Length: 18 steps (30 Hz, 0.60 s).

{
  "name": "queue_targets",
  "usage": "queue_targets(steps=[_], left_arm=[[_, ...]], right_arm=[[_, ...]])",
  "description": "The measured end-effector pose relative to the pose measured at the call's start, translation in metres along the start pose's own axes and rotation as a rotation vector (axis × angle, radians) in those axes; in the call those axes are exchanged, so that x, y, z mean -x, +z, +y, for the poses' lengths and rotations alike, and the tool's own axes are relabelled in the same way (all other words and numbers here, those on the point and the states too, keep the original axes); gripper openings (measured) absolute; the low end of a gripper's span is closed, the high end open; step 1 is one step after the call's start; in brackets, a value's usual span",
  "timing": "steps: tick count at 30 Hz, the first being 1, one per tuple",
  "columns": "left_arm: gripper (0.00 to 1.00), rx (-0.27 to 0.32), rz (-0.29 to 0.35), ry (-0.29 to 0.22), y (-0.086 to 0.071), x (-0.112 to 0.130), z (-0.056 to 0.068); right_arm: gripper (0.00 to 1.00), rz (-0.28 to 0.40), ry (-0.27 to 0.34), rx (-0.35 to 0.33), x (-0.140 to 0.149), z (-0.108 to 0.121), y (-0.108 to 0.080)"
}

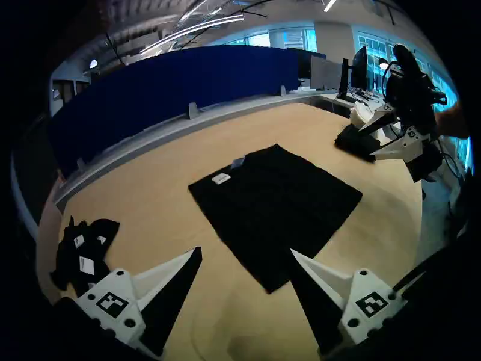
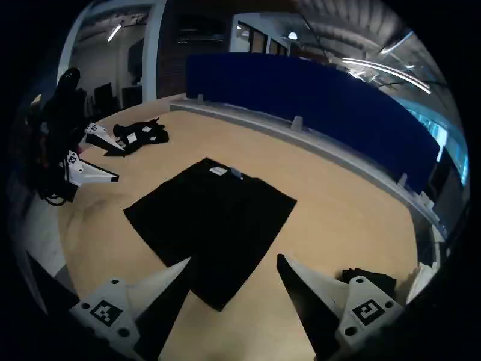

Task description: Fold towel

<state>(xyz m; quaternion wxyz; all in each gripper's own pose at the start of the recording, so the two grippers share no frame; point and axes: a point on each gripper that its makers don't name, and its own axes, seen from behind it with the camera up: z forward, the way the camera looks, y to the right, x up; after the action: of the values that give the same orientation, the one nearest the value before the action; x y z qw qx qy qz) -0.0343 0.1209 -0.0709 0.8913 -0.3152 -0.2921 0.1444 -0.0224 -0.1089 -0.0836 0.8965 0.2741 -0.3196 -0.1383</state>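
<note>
Seemingly the opening step, no grasp made yet. Black towel flat in the middle of the table (white tags at one edge). Left gripper and right gripper at opposite sides, fingers wide apart, empty. Next: descend to the near corners, pinch, carry across.

Wide, light wooden tabletop here. A long blue partition stands upright all along its far edge on grey feet. Near the tabletop's left edge in the left gripper view lies a crumpled black heap, white tags showing. A second dark heap sits toward the opposite edge. Beyond that, a dark monitor, with strip lights glowing overhead.
</note>
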Motion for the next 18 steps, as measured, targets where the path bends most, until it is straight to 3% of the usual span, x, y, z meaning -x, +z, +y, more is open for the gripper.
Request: queue_targets(steps=[9,18], left_arm=[[0.98,0.035,-0.081,-0.020,0.013,0.035,0.009],[0.99,0.056,-0.119,0.033,0.026,0.054,0.018]], right_arm=[[1.00,-0.064,0.023,-0.028,0.032,-0.012,0.013],[0.99,-0.113,0.022,-0.050,0.057,-0.019,0.022]])
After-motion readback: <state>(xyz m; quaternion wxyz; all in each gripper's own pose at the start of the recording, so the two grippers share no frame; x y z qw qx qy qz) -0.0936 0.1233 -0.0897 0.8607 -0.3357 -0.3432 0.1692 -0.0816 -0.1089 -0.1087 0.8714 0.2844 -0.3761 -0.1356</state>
